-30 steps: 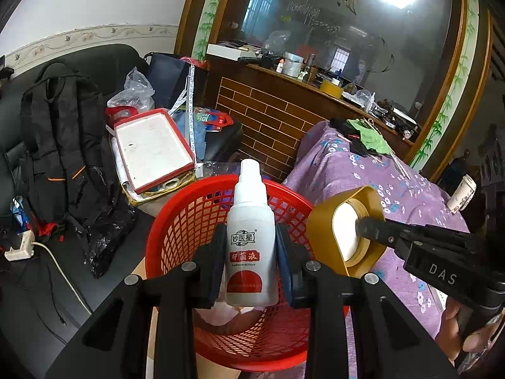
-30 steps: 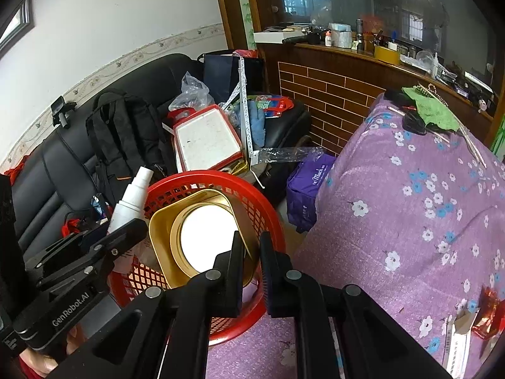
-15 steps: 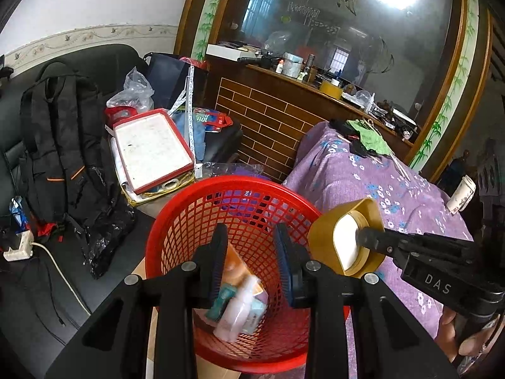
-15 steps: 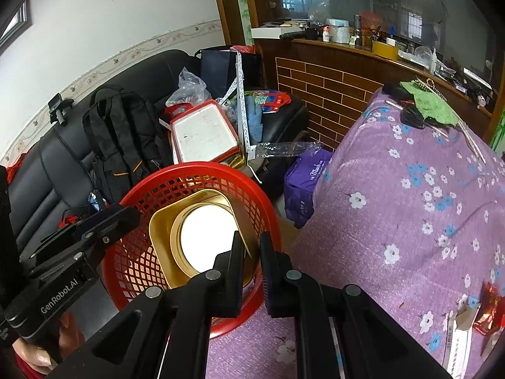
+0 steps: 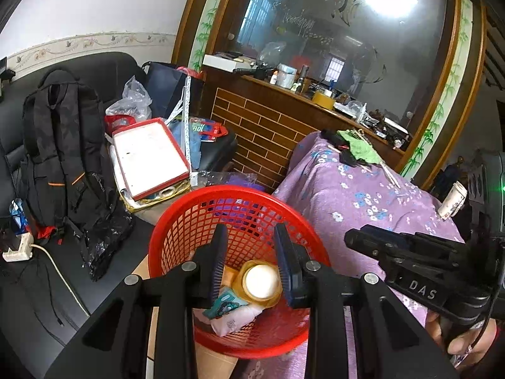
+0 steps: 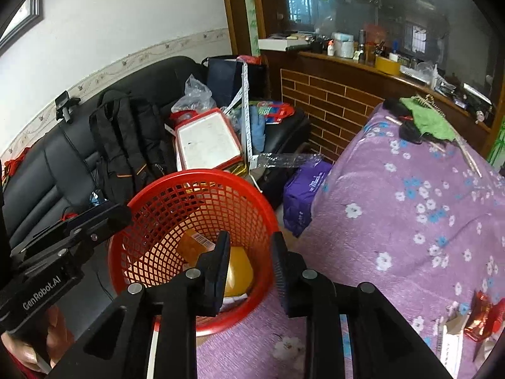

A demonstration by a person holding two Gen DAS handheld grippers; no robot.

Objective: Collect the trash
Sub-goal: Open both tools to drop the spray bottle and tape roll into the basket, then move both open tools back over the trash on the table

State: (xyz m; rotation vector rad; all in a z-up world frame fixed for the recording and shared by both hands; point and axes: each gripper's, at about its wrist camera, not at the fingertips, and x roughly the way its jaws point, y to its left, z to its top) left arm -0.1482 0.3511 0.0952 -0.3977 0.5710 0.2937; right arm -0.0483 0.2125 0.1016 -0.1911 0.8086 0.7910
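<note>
A red mesh basket [image 5: 176, 221] stands at the edge of the purple-clothed table. Inside it lie a gold tin with a white lid [image 5: 261, 281], a white bottle [image 5: 233, 319] and a teal packet [image 5: 224, 305]. My left gripper [image 5: 250, 234] hangs open over the basket with nothing between its fingers. My right gripper [image 6: 251, 240] is over the basket's near rim [image 6: 202, 325]; its jaws are opening and nothing is between them. The gold tin [image 6: 238, 271] rests below it beside an orange packet [image 6: 195, 243].
A red foil wrapper [image 6: 483, 314] and a white carton [image 6: 451, 345] lie on the flowered purple cloth [image 6: 410, 221] at the front right. A black backpack [image 5: 63, 158], a red-framed white board [image 5: 148, 158] and bags crowd the sofa. A purple bag [image 6: 304, 195] sits on the floor.
The left gripper let go of the white bottle, which fell into the basket. The right gripper's jaws then parted and the gold tin dropped into the basket too.
</note>
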